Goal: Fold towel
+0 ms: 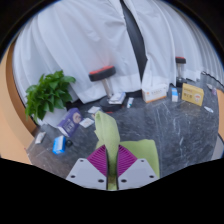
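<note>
Fingers (112, 166) pinch light-green towel (110, 135), which bunches upward just ahead of them.

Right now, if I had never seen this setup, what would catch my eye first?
First, the yellow-green cloth towel bunched up between the fingers of the gripper, whose pink pads press on it from both sides. Beyond it spreads a dark marbled table strewn with small boxes and packets. A leafy green potted plant stands at its far side, in front of white curtains.
</note>
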### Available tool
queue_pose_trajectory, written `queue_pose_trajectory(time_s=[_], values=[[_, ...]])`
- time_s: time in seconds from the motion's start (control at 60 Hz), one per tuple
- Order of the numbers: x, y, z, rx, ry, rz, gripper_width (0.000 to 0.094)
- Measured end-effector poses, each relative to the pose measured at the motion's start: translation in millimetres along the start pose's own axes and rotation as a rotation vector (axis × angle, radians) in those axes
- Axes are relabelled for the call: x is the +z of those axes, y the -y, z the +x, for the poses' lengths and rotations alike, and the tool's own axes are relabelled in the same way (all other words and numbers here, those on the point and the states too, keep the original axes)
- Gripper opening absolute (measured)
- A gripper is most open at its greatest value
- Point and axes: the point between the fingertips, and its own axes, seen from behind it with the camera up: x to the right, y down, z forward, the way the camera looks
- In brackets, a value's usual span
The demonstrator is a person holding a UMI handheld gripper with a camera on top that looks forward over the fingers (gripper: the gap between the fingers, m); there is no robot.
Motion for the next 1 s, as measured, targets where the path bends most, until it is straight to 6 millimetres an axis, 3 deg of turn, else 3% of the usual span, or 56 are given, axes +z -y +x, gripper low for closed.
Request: queue_pose_trajectory(time_s=[0.1,0.117,0.15,0.167,0.183,0.283,0.35,0.483,0.667,0.85,1.0], values=[[10.7,-36.6,66.3,-0.003,-0.075,-0.086,0.0307],[11.1,-41.2,75.3,-0.006,-0.090,-0.094,0.0410],[8.6,-45.8,96.9,-0.020,-0.129,-0.107,0.0482],[5.9,-46.3,107.5,-0.028,-0.150,-0.108,0.0615],[2.6,-45.7,117.7,-0.037,-0.171,-0.105,0.0668],[-22.4,-35.2,152.8,-0.086,-0.234,-0.067,0.0826],[-42.6,-30.0,161.5,-0.110,-0.258,-0.052,0.0846],[-90.5,-19.5,152.9,-0.160,-0.287,-0.017,0.0850],[-170.2,-24.3,103.7,-0.196,-0.317,0.042,0.0849],[-253.0,-56.0,50.7,-0.203,-0.367,0.086,0.0851],[-303.7,-81.6,14.9,-0.193,-0.366,0.090,0.0850]])
